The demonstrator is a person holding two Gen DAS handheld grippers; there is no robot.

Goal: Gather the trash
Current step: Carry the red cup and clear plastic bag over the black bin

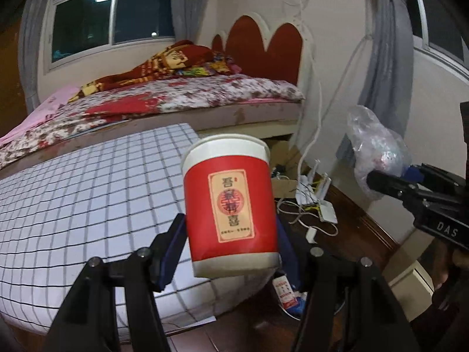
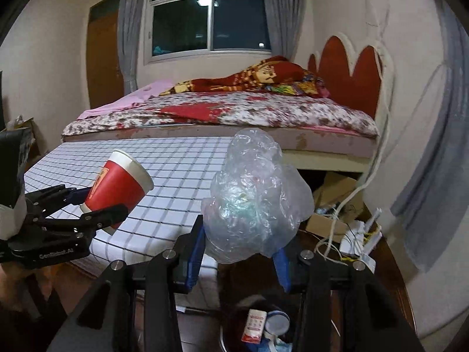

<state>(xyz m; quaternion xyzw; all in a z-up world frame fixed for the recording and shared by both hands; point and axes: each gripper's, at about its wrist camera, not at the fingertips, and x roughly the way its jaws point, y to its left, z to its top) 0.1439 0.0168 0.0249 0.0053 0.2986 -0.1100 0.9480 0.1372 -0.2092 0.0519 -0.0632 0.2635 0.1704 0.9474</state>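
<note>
Red paper cup [image 1: 230,208] with a white rim, white base and a tan label of Chinese characters, clamped upright between the blue pads of the left gripper [image 1: 231,252]; it hangs above the near right corner of a checked white mattress [image 1: 88,193]. In the right wrist view the same cup [image 2: 117,187] appears at the left, tilted, its mouth toward the upper right, held in the black jaws of the left gripper [image 2: 96,205].

Crumpled clear plastic bag [image 2: 255,202], clamped at its lower part between the blue pads of the right gripper [image 2: 239,249]; it hangs just right of the mattress edge. In the left wrist view the bag [image 1: 378,146] sits at the far right, on the tip of the right gripper [image 1: 390,182].

Below the right gripper, a bin [image 2: 225,343] holds a red-and-white packet [image 2: 253,325] and other litter.

Beyond the mattress stands a bed [image 2: 234,114] with a floral cover, a red blanket [image 2: 263,76] and a scalloped red headboard [image 2: 348,70]. To the right, white cables and a router [image 2: 363,240] lie on a dark wooden surface [image 1: 351,214]. A window [image 2: 209,14] with grey curtains fills the far wall.
</note>
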